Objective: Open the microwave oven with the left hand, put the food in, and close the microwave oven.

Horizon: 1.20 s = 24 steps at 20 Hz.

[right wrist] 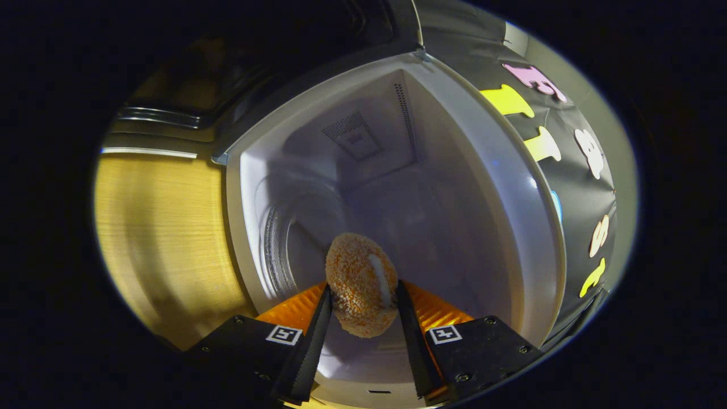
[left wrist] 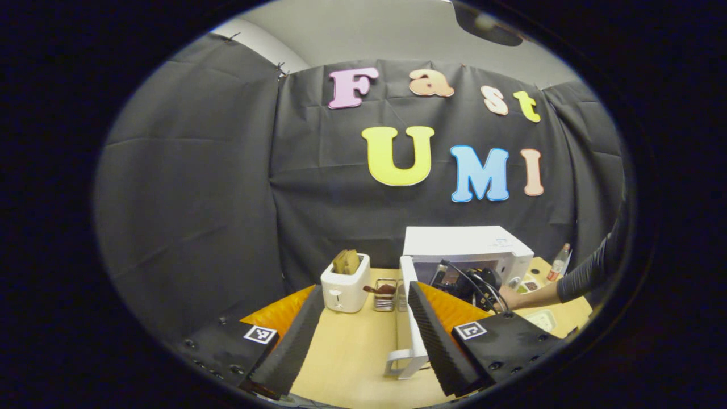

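Left gripper view: left gripper (left wrist: 363,335) held above a light wood table (left wrist: 346,352), jaws spread wide, nothing between them. Black cloth wall (left wrist: 199,187) behind and on the left, pale ceiling above it. Far on the table, a white toaster (left wrist: 345,287) with bread slices (left wrist: 346,261) sticking up out of its slots. Just right of it a small wire rack (left wrist: 385,295) with something dark in it, can't tell what. White microwave oven (left wrist: 468,253) at far right, its door (left wrist: 410,324) swung open toward the camera, edge-on, handle at the near end. A person's hand (left wrist: 511,298) in a dark sleeve (left wrist: 590,270) holds the right gripper (left wrist: 466,282) at the microwave opening; cables loop off it. Small bottle (left wrist: 559,262) and a tray of items beyond the arm, too small to name.

Right gripper view, rolled sideways: right gripper (right wrist: 363,309) clamped on a round breaded food ball (right wrist: 362,284), both fingers pressing its sides. Food sits at the mouth of the white microwave cavity (right wrist: 431,187), above the cavity floor; glass turntable (right wrist: 278,244) inside, vent grille on an inner wall. Wood tabletop (right wrist: 159,238) at left, open door's dark window (right wrist: 187,74) at top left, cloth wall at right.
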### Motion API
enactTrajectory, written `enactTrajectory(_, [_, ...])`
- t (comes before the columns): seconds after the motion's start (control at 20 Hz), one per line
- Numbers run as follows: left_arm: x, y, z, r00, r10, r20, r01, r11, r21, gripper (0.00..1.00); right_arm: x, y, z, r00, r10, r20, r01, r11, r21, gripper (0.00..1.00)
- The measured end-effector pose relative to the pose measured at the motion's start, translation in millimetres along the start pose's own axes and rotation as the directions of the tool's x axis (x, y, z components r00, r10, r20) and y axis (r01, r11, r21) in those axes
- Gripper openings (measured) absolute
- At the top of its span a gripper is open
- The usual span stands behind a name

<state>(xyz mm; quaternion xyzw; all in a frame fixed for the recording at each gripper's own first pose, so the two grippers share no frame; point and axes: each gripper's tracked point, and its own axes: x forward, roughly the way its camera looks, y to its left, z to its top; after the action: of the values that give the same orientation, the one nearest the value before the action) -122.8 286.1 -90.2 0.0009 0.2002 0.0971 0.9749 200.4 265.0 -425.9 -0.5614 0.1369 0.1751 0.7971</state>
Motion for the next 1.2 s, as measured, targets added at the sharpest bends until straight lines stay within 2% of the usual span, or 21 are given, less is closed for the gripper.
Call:
enactTrajectory(0.1, [1, 1, 1, 1.0, 0.003, 0.003, -0.003, 1.0, -0.005, 0.98, -4, -5, -3, 1.0, -0.002, -0.019, 0.002, 1.0, 0.013, 0.74])
enactTrajectory(0.2, [5, -2, 2, 1.0, 0.002, 0.015, -0.002, 1.0, -0.017, 0.95, -12, -3, 0, 0.999, 0.032, -0.001, -0.032, 0.998, 0.056, 0.92])
enactTrajectory(0.25, [8, -5, 7, 1.0, 0.002, 0.026, -0.001, 1.0, -0.024, 0.98, -19, 0, 0, 0.998, 0.056, 0.002, -0.056, 0.995, 0.084, 0.97])
enactTrajectory(0.35, [16, -15, 8, 0.999, -0.018, 0.035, 0.019, 0.999, -0.037, 0.98, -38, 6, -2, 0.994, 0.112, 0.015, -0.113, 0.982, 0.153, 0.97])
enactTrajectory(0.55, [28, -41, 13, 0.996, -0.086, 0.037, 0.087, 0.996, -0.03, 0.95, -89, 3, -9, 0.985, 0.163, 0.056, -0.172, 0.935, 0.31, 0.97])
enactTrajectory(0.6, [32, -51, 14, 0.994, -0.106, 0.039, 0.107, 0.994, -0.025, 0.98, -103, 0, -13, 0.983, 0.173, 0.059, -0.183, 0.913, 0.364, 0.97])
enactTrajectory(0.65, [35, -59, 17, 0.991, -0.129, 0.044, 0.13, 0.991, -0.02, 0.95, -117, -5, -15, 0.982, 0.176, 0.062, -0.186, 0.885, 0.427, 0.97])
enactTrajectory(0.7, [36, -68, 19, 0.987, -0.151, 0.052, 0.152, 0.988, -0.014, 1.0, -130, -13, -18, 0.982, 0.176, 0.066, -0.186, 0.848, 0.496, 0.97])
enactTrajectory(0.9, [44, -95, 26, 0.97, -0.228, 0.078, 0.229, 0.973, -0.003, 0.98, -181, -57, -26, 0.99, 0.13, 0.061, -0.134, 0.69, 0.712, 0.97])
enactTrajectory(1.1, [46, -110, 33, 0.954, -0.284, 0.096, 0.285, 0.959, 0.002, 0.95, -214, -111, -42, 0.998, 0.035, 0.042, -0.055, 0.621, 0.782, 0.97])
enactTrajectory(1.2, [48, -116, 33, 0.947, -0.307, 0.099, 0.308, 0.951, 0.008, 0.98, -231, -131, -50, 1.0, 0.002, 0.023, -0.02, 0.576, 0.817, 0.97])
